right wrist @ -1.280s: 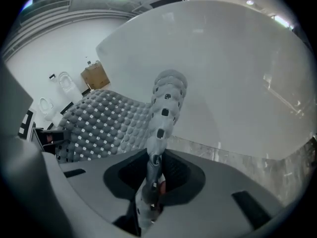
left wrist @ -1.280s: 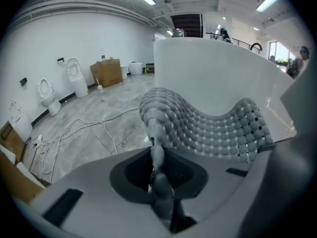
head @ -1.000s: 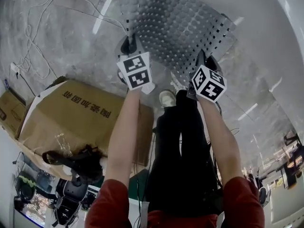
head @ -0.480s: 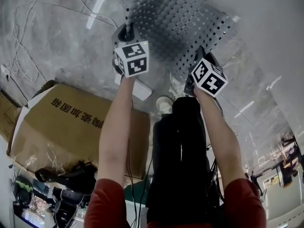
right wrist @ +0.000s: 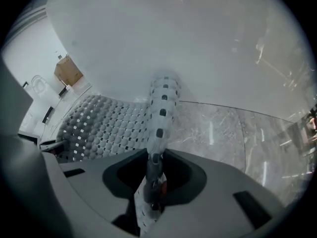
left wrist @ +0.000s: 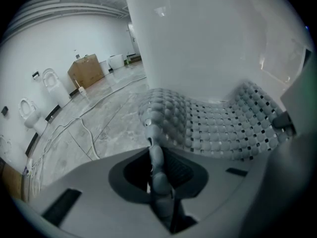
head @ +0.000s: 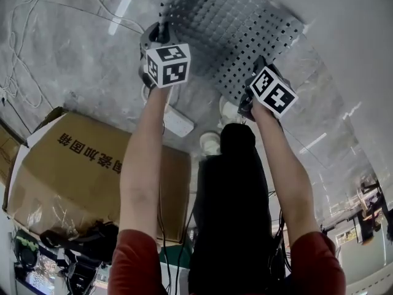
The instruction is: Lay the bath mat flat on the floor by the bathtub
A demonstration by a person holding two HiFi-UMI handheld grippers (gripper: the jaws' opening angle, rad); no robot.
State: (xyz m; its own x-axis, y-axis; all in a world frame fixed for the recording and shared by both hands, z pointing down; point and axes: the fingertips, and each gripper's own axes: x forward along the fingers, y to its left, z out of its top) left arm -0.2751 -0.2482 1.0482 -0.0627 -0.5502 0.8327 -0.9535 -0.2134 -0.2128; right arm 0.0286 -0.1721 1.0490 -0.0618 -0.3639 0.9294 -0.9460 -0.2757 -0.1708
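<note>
The grey bath mat (head: pixel 236 26), studded with bumps and square holes, hangs spread between my two grippers just above the marble floor. Beside it is the white bathtub (left wrist: pixel 208 38), whose wall also fills the right gripper view (right wrist: pixel 173 33). My left gripper (head: pixel 158 35) is shut on the mat's near left corner; the pinched edge runs between its jaws (left wrist: pixel 157 175). On the near right corner my right gripper (head: pixel 256 72) is shut, a folded strip of mat (right wrist: pixel 161 108) rising from its jaws (right wrist: pixel 152 182). The mat (left wrist: pixel 223 128) sags in a curve toward the tub.
A large cardboard box (head: pixel 80 171) lies on the floor at my left. A white power strip (head: pixel 178 123) and a white cable (head: pixel 24 54) lie near it. My shoes (head: pixel 212 141) stand behind the mat. Toilets (left wrist: pixel 49 83) and another box (left wrist: pixel 86 69) stand by the far wall.
Both grippers have moved forward, away from my body, carrying the mat closer to the tub. The left gripper has drawn clear of the power strip.
</note>
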